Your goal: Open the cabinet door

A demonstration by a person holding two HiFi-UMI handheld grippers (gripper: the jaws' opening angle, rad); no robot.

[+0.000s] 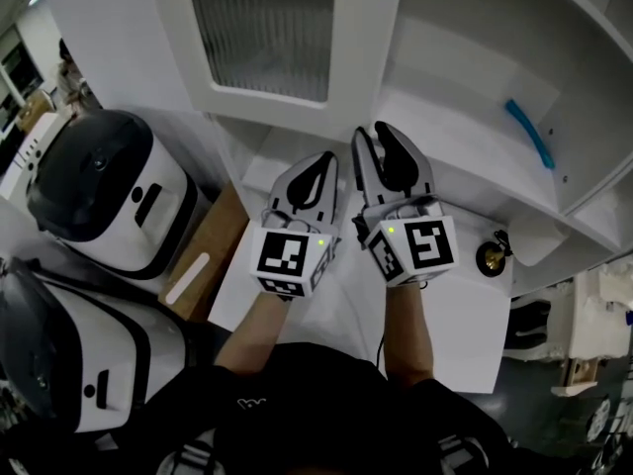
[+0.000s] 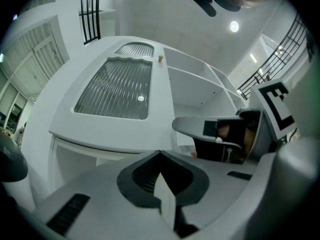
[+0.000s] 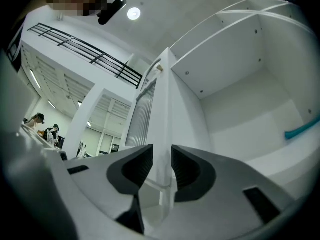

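Note:
The white cabinet door (image 1: 267, 38) with a ribbed glass pane stands swung open, away from the bare shelves (image 1: 465, 117). In the left gripper view the door's pane (image 2: 117, 89) faces me. The right gripper view meets the door (image 3: 162, 99) edge-on. My right gripper (image 1: 381, 139) hangs just below the door's lower edge. Its jaws (image 3: 162, 166) are open, and the door edge shows beyond the gap with no pad pressing on it. Beside it on the left, my left gripper (image 1: 316, 164) is shut on nothing (image 2: 160, 156). The left gripper view also takes in the right gripper (image 2: 220, 134).
Two white and black rounded machines (image 1: 109, 191) (image 1: 69, 354) stand at the left. A cardboard piece (image 1: 213, 255) lies next to them. A blue strip (image 1: 531, 132) lies on a shelf inside the cabinet. A small brass knob (image 1: 492, 255) sits at the right.

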